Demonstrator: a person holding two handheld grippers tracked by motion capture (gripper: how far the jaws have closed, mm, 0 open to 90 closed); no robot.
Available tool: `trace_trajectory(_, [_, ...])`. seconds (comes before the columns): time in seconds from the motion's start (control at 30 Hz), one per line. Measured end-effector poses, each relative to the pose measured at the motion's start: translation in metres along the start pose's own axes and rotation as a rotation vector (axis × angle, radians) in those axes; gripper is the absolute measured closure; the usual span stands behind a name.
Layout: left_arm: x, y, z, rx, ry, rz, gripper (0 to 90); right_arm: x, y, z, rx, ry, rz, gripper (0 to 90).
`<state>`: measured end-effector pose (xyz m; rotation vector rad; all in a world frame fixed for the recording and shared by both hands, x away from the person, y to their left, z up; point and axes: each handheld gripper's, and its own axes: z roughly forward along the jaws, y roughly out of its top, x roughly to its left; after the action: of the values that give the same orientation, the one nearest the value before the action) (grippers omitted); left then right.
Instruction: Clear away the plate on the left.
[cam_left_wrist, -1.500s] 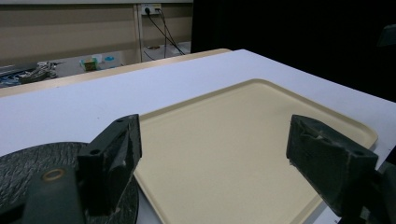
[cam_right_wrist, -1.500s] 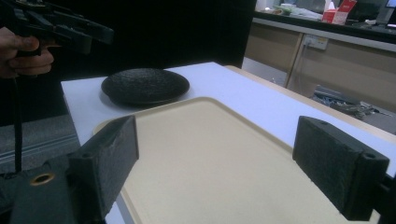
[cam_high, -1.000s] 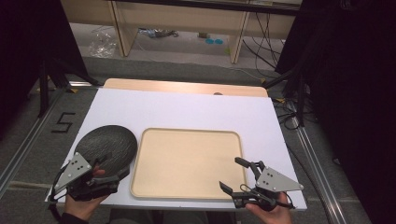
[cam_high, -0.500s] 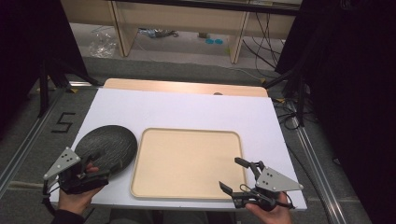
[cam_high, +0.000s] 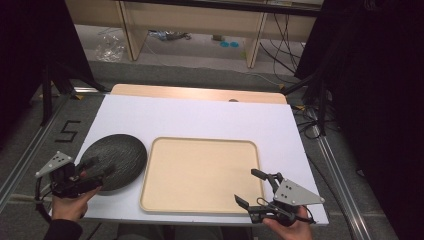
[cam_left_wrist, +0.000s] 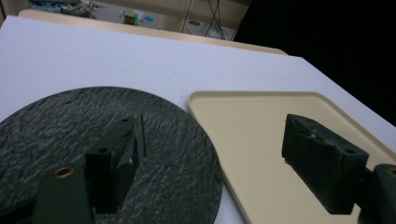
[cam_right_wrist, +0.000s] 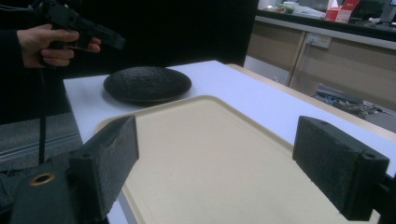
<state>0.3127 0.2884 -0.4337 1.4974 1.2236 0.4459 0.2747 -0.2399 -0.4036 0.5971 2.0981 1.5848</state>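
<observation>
A round black textured plate (cam_high: 116, 159) lies on the white table, left of an empty beige tray (cam_high: 200, 172). My left gripper (cam_high: 96, 172) hovers at the plate's near-left rim, open and holding nothing. In the left gripper view its left jaw hangs over the plate (cam_left_wrist: 107, 135) and its right jaw over the tray (cam_left_wrist: 261, 135). My right gripper (cam_high: 254, 191) stands open at the tray's near-right corner, empty. The right gripper view looks across the tray (cam_right_wrist: 205, 140) to the plate (cam_right_wrist: 147, 84), with the other hand and left gripper (cam_right_wrist: 100, 36) raised beyond.
The white table top (cam_high: 200, 117) runs back to a wooden strip at its far edge. Shelving legs, cables and a plastic bag (cam_high: 111, 46) are on the floor behind. Dark curtains stand on both sides.
My left gripper has drawn back to the left, from over the plate's near part to its left rim. The plate, tray and right gripper have stayed put.
</observation>
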Motion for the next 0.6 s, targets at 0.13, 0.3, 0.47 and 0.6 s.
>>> trace_trajectory(0.13, [0.013, 0.000, 0.002, 0.040, 0.017, -0.044, 22.0, 0.000, 0.000, 0.001, -0.010, 0.008, -0.008, 15.5])
trace_trajectory(0.3, [0.031, 0.001, -0.002, 0.030, 0.068, -0.072, 22.5, 0.000, 0.000, 0.001, -0.010, 0.004, -0.010, 15.5])
trace_trajectory(0.47, [0.047, 0.001, -0.008, 0.037, 0.122, -0.171, 23.0, 0.001, 0.000, 0.001, -0.010, 0.005, -0.012, 15.5])
trace_trajectory(0.6, [0.058, -0.002, -0.008, 0.032, 0.122, -0.249, 23.0, 0.001, 0.000, 0.001, -0.004, 0.005, -0.013, 15.5])
